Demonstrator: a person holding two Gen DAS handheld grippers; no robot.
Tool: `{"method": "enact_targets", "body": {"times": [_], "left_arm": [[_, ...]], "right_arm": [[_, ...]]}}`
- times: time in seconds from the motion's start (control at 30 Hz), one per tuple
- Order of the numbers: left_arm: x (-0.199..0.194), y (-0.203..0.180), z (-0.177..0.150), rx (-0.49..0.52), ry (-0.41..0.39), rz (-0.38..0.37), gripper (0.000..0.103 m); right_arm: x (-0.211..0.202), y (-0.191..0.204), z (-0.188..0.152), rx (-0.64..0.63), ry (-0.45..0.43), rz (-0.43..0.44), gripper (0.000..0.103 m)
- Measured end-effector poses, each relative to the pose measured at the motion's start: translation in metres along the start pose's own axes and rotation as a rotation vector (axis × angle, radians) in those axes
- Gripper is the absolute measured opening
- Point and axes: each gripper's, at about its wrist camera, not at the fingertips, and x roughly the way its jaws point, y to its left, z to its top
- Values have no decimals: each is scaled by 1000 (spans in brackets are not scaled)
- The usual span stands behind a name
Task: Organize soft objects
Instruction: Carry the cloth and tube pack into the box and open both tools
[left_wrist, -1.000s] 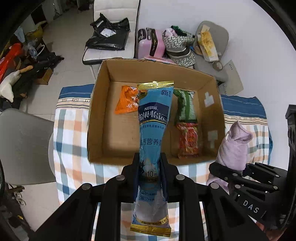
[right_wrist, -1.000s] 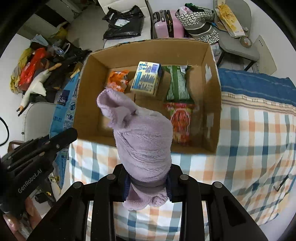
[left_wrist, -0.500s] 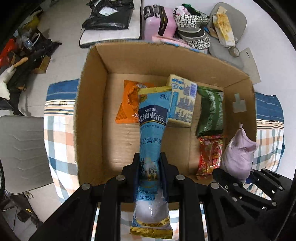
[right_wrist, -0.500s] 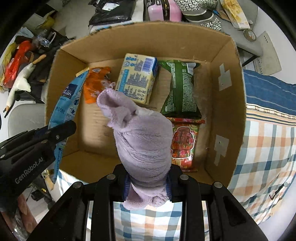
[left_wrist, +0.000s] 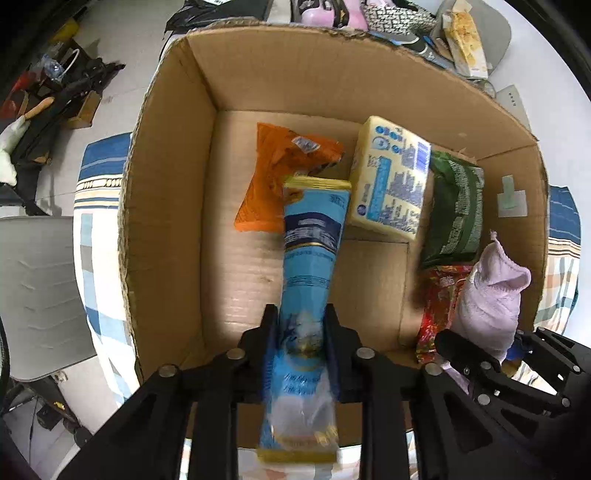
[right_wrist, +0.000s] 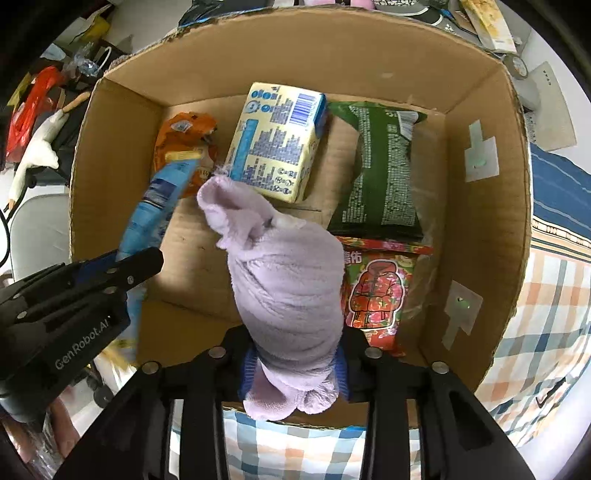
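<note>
Checked cloth carries the box (left_wrist: 166, 206), over whose bare floor the left gripper (left_wrist: 301, 325) clamps a blue pouch (left_wrist: 314, 236), long axis pointing at the far wall, while the right gripper (right_wrist: 295, 354) grips a lilac sock (right_wrist: 288, 273) beside it.

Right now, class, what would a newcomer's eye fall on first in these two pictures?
First, the big open cardboard box filling both views, with snack packets lying flat on its floor. Then the two held things above it: a long blue packet clamped in the left gripper, and a rolled lilac cloth clamped in the right gripper.
</note>
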Motion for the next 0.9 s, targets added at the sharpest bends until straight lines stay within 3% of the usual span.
{"method": "enact_targets", "body": {"times": [0.13,0.43,0.6,0.7,0.77,0.83,0.9], "left_arm": [[-1,-1,1,-1,-6,21,27],[-13,3,-3,-22,-41,36,31],[-25,9,-11,-42,-92,33,41],[-34,13,-19,-58,-139,29,55],[-39,16,-25,-68,-164,37,77],[-43,19,-31,-77,-188,37,91],[-47,21,-36,-81,-208,49,95]], "right_arm": [[0,1,1,1,4,-18,51],[-9,-1,-4,-3,-3,-36,59],[-17,0,-12,0,-31,-45,68],[-22,-3,-19,-1,-61,-66,72],[-26,-3,-24,4,-79,-72,77],[-31,-3,-28,7,-99,-81,86],[-35,-5,-33,16,-122,-89,93]]}}
